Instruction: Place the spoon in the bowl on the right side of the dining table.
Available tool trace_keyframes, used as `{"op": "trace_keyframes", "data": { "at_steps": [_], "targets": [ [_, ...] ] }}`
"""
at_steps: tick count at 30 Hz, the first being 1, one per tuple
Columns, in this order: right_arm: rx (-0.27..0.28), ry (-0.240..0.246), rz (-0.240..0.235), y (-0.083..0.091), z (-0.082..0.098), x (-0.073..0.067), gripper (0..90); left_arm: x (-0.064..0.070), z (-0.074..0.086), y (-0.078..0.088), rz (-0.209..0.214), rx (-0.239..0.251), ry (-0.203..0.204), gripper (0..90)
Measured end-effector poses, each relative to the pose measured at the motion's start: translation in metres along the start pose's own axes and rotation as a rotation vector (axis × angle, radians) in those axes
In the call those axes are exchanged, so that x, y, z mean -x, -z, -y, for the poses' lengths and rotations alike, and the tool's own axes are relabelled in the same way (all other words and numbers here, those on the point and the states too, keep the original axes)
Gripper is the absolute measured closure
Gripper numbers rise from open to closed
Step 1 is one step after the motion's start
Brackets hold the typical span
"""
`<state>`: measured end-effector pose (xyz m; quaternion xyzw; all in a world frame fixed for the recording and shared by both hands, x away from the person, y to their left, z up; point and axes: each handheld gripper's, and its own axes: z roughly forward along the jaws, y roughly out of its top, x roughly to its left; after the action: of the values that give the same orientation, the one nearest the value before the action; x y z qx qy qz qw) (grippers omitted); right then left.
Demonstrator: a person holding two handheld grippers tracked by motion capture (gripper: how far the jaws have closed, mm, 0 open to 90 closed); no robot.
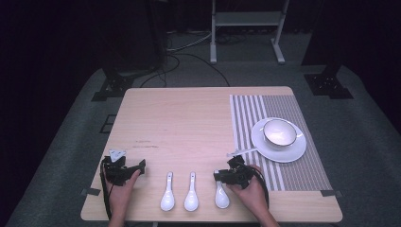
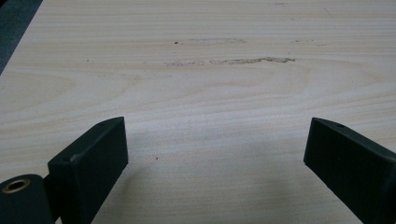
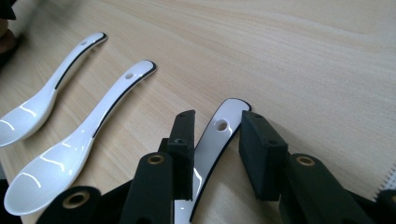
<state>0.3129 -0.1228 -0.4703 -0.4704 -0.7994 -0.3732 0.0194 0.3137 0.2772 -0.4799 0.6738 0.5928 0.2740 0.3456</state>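
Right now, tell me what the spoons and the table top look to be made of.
Spoons: probably glazed ceramic; glossy white with sharp light reflections and dark edge lines, though hard plastic is possible. Table top: pale wood or wood-look laminate, matte, with visible grain streaks and a few scuffs.

You've got a striped placemat along the tabletop's right edge, scuff marks toward its left side, and past the far edge a white stand frame and floor cables.

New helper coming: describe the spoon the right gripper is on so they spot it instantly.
On the wooden table, three white spoons lie along the near edge. Take the rightmost spoon, nearest the striped mat. Unlike the others, its handle sits between the right gripper jaws.
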Motion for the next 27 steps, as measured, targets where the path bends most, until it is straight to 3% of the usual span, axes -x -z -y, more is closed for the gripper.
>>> {"op": "trace_keyframes", "data": {
  "at_steps": [6,9,15,17,22,23,24,27],
  "targets": [
    [-0.031,0.017,0.038,-0.001,-0.004,-0.003,72.1,0.0,0.0,0.0,0.001,-0.001,0.002,5.1],
    [-0.05,0.021,0.048,-0.002,-0.006,-0.004,79.9,0.0,0.0,0.0,0.0,-0.001,0.0,5.1],
    [-0.104,0.047,0.093,-0.001,-0.012,-0.009,81.5,0.0,0.0,0.0,0.002,0.0,0.001,5.1],
    [-0.078,0.024,0.049,0.005,-0.013,-0.008,83.7,0.0,0.0,0.0,0.001,-0.003,0.001,5.1],
    [-0.028,-0.014,-0.008,0.018,-0.013,-0.005,84.5,0.0,0.0,0.0,0.001,0.001,0.0,5.1],
    [0.001,-0.05,-0.053,0.023,-0.011,-0.001,84.9,0.0,0.0,0.0,-0.001,0.001,-0.001,5.1],
    [0.001,-0.05,-0.053,0.023,-0.011,-0.001,84.9,0.0,0.0,0.0,-0.001,0.001,-0.001,5.1],
    [0.074,-0.15,-0.178,0.033,-0.003,0.01,85.1,0.0,0.0,0.0,-0.001,0.001,-0.003,5.1]
  ]
}}
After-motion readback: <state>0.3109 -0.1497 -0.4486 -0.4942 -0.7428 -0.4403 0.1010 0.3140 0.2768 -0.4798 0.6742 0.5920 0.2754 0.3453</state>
